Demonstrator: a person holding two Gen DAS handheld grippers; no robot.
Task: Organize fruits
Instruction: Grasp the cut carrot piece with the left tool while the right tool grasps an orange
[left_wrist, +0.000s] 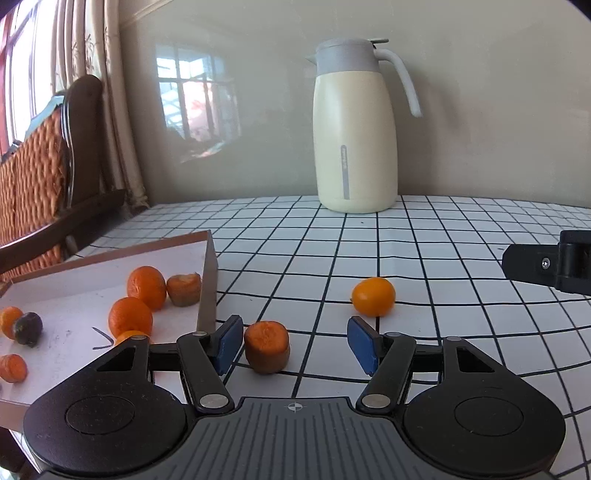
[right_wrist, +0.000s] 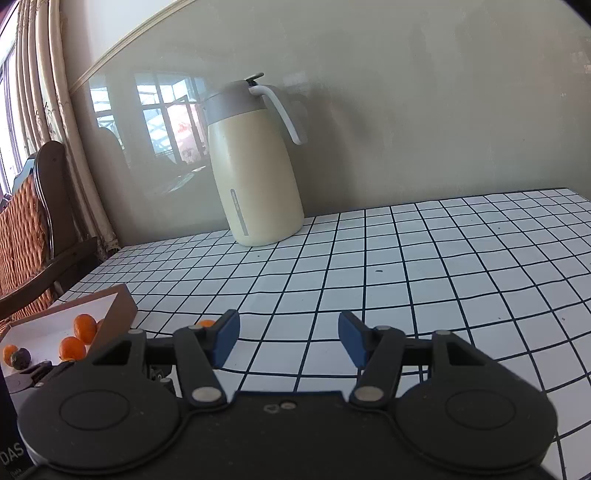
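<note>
- While our left gripper (left_wrist: 295, 345) hovers low over the table (left_wrist: 424, 258), its blue-padded fingers (left_wrist: 229, 341) stand partly apart with nothing clamped; a cut carrot chunk (left_wrist: 267, 346) stands on end on the checked cloth between them, just beside the left pad, and we cannot tell whether that pad touches it
- A small smooth orange fruit (left_wrist: 373, 296) lies on the table beyond the right finger, apart from the carrot chunk
- At the left sits a shallow cardboard box (left_wrist: 207, 291) with a white floor; inside it we see two mandarins (left_wrist: 146, 287), another carrot piece (left_wrist: 184, 289) by the near wall, a dark round fruit (left_wrist: 27, 328) and more orange pieces toward the left edge
- Our right gripper (right_wrist: 289, 341) is likewise partly open and holds nothing; only bare checked cloth shows between its fingers (right_wrist: 352, 341); its black finger also pokes in at the right edge of the left view
- A cream insulated jug (left_wrist: 354, 147) with a grey lid stands upright at the back, against the wall
- A wooden chair (left_wrist: 44, 173) with a woven back stands beyond the table's left end
</note>
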